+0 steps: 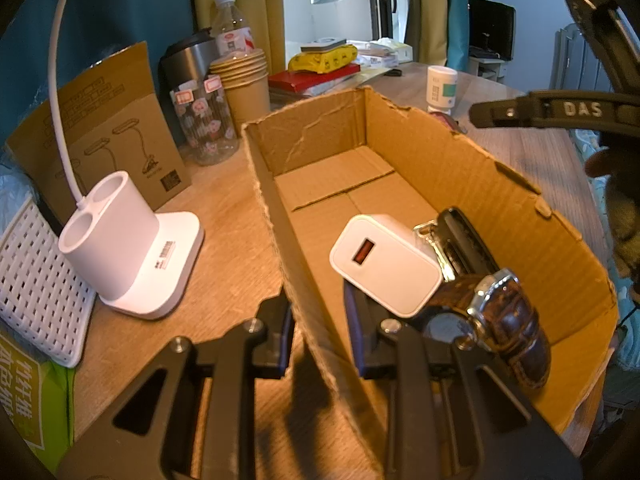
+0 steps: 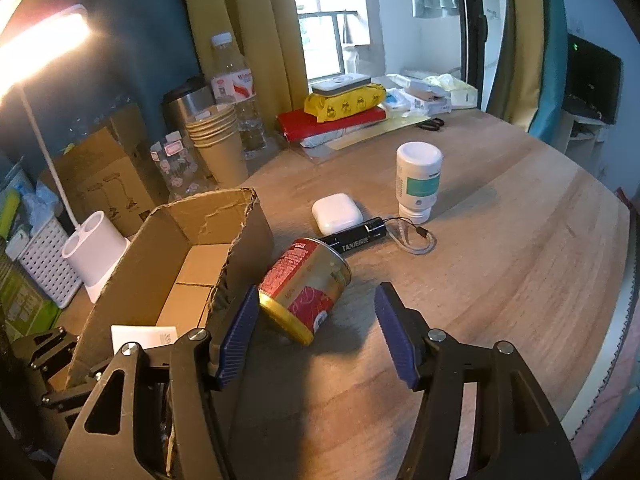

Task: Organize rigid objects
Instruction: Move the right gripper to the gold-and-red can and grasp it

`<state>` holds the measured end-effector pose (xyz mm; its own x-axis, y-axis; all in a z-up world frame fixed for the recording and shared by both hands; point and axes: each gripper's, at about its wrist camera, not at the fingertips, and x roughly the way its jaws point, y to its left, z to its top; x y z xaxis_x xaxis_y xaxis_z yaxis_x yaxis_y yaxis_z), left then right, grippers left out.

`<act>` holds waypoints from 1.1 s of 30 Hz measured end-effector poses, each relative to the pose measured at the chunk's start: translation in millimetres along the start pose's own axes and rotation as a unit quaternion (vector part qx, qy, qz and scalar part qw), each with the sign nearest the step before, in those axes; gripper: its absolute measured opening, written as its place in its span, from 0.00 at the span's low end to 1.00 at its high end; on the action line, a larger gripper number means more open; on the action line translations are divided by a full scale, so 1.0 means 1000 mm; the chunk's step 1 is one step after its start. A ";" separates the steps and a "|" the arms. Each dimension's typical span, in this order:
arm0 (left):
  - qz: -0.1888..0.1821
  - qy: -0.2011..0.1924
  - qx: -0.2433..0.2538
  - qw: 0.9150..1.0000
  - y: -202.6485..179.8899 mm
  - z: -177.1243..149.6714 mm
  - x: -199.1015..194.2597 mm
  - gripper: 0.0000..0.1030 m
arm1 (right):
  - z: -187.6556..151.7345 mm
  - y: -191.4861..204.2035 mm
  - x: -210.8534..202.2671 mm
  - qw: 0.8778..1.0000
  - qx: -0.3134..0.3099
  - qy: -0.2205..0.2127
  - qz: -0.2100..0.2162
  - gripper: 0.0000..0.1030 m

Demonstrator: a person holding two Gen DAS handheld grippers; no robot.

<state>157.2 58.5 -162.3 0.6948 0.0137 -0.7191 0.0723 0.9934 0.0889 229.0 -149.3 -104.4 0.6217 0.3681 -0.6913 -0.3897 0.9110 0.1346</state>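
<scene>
A wooden table [image 2: 500, 248] with a pale grain fills the foreground, pushed against a dark teal wall [image 2: 132, 52]. Mustard-yellow curtains [image 2: 248, 20] frame a bright window [image 2: 324, 20] – daylight comes in cool and blue. A lit desk lamp [image 2: 44, 44] glows warm at the upper left, its white base [image 1: 136, 256] standing on the table. Far right – a dark screen [image 2: 592, 68] sits on a low white shelf beside a teal curtain [image 2: 552, 60]

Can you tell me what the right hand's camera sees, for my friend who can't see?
The right gripper is open near a red and gold tin can lying on the wooden table, beside a torn brown cardboard box.
</scene>
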 end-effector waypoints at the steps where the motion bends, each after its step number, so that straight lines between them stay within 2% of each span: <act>1: -0.001 0.000 -0.001 1.000 0.000 0.000 0.000 0.24 | 0.001 0.000 0.003 1.000 0.001 0.001 0.001 0.62; 16: -0.003 0.002 -0.002 1.000 0.000 -0.001 0.001 0.24 | 0.010 0.002 0.038 1.000 0.006 0.021 0.011 0.62; 24: -0.003 0.003 -0.002 1.000 0.000 -0.001 0.001 0.24 | 0.009 -0.001 0.049 0.999 0.009 0.037 0.011 0.65; 30: -0.003 0.004 -0.002 1.000 0.000 -0.001 0.001 0.24 | 0.004 -0.014 0.057 0.998 0.037 0.049 0.015 0.65; 33: -0.004 0.004 -0.003 1.000 0.000 0.000 0.002 0.24 | 0.004 -0.014 0.055 0.998 0.034 0.049 0.023 0.61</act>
<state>158.2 58.7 -163.9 0.6878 0.0063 -0.7259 0.0745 0.9941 0.0792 271.5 -140.7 -141.7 0.5334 0.3924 -0.7493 -0.3672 0.9055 0.2128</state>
